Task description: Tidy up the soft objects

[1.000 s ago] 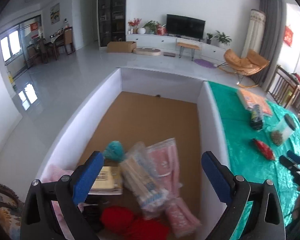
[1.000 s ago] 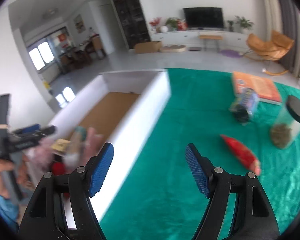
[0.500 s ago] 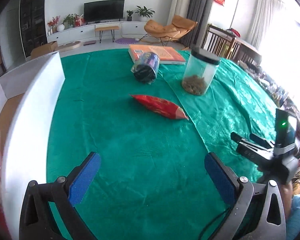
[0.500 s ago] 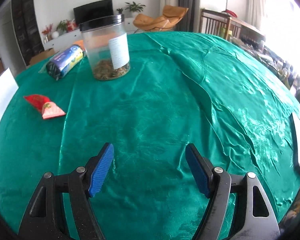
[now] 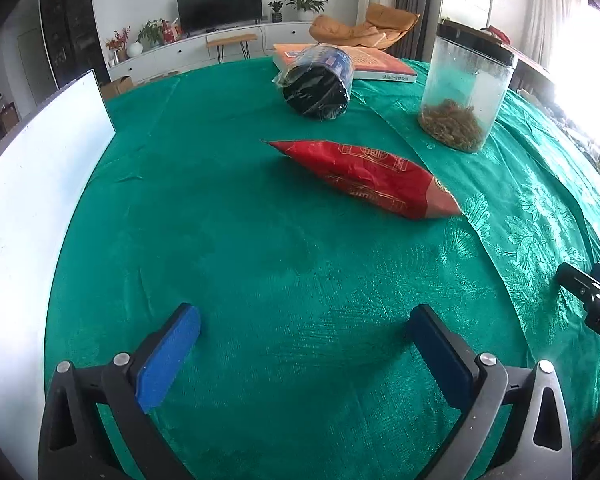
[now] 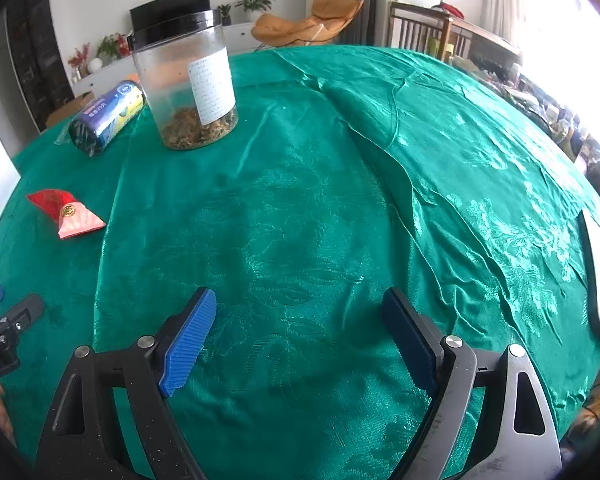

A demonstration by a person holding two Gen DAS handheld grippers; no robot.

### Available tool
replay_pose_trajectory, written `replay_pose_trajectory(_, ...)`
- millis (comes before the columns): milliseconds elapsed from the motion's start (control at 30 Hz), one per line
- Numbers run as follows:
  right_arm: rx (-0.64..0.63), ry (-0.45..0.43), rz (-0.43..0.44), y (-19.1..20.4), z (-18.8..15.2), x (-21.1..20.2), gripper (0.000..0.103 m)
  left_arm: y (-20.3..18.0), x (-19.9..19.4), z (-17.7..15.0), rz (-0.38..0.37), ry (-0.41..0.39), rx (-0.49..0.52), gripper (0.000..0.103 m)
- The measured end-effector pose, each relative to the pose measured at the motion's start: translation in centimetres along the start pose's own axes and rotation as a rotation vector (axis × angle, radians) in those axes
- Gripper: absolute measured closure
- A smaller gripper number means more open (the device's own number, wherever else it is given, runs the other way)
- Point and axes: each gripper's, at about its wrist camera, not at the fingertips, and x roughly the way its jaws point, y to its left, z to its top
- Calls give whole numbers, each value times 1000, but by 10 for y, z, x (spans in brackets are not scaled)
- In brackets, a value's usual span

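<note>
The cloth [image 6: 340, 200] over the bench is a shiny green satin-type fabric with a woven floral pattern, creased toward the right edge. The red snack bag [image 5: 364, 176] looks like glossy crinkly foil, the jar [image 6: 188, 92] is clear, slightly cloudy plastic with a black lid and a matt paper label, and the dark roll [image 5: 320, 80] sits in clear film. The hand-held gripper pads [image 6: 188, 344] are ribbed blue rubber on matt black plastic.

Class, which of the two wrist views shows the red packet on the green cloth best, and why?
The left wrist view: the red packet lies whole and large near the middle, its printing visible. In the right wrist view it is small, foreshortened, end-on, at the left edge.
</note>
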Motion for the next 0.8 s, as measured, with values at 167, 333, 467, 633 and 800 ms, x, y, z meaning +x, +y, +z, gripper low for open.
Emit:
replay_pose_trajectory(167, -2, 1, -1, -1, 0, 0, 15, -1, 1, 0, 1, 0, 1, 0)
replay_pose_trajectory(333, -3, 2, -1, -1, 0, 0, 14, -1, 1, 0, 2, 0, 1, 0)
replay_pose_trajectory(467, -3, 2, -1, 0, 0, 0, 14, -1, 1, 0, 1, 0, 1, 0)
replay_pose_trajectory(633, -3, 2, 0, 0, 0, 0, 13, -2, 1, 0, 2, 0, 0, 0)
replay_pose_trajectory(800, -3, 2, -1, 0, 0, 0, 13, -2, 1, 0, 2, 0, 0, 0)
